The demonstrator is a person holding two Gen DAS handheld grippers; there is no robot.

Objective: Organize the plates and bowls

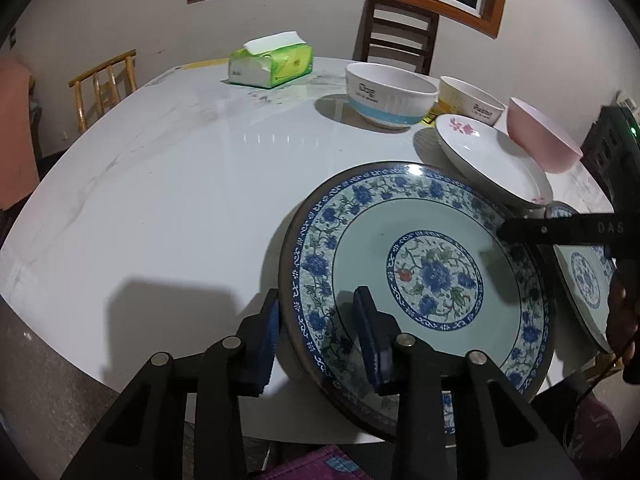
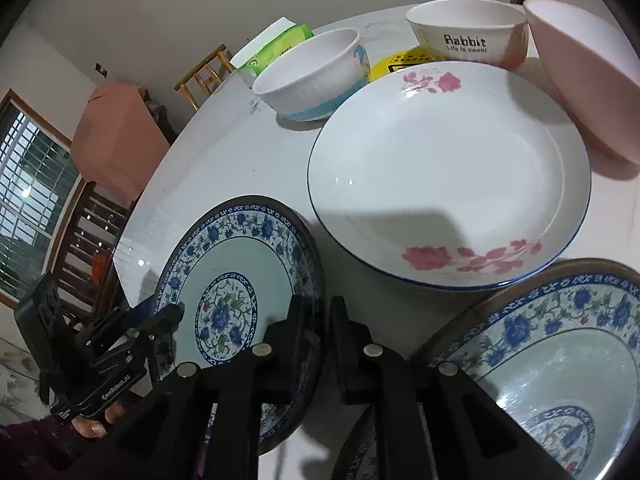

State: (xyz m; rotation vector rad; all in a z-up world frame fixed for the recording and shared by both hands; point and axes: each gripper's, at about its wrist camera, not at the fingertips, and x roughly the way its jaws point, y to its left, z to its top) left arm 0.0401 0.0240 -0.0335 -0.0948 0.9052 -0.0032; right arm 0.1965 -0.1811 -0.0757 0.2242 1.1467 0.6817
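A blue-floral plate (image 1: 420, 272) (image 2: 232, 280) sits tilted at the table's near edge. My left gripper (image 1: 318, 300) is shut on its left rim, one pad under the rim and one on the inner face; the right wrist view shows this gripper (image 2: 160, 316) at that rim. My right gripper (image 2: 320, 304) is shut on the opposite rim, and its black finger (image 1: 520, 232) shows in the left wrist view. A second blue-floral plate (image 1: 584, 276) (image 2: 560, 360) lies to the right. A white plate with pink flowers (image 1: 492, 160) (image 2: 440, 168) lies just behind both.
Behind the plates stand a white bowl with a blue band (image 1: 388, 96) (image 2: 312, 80), a cream "Rabbit" bowl (image 1: 468, 100) (image 2: 468, 32) and a pink bowl (image 1: 540, 136) (image 2: 588, 80). A green tissue pack (image 1: 272, 64) lies far back on the white table (image 1: 180, 180). Chairs surround it.
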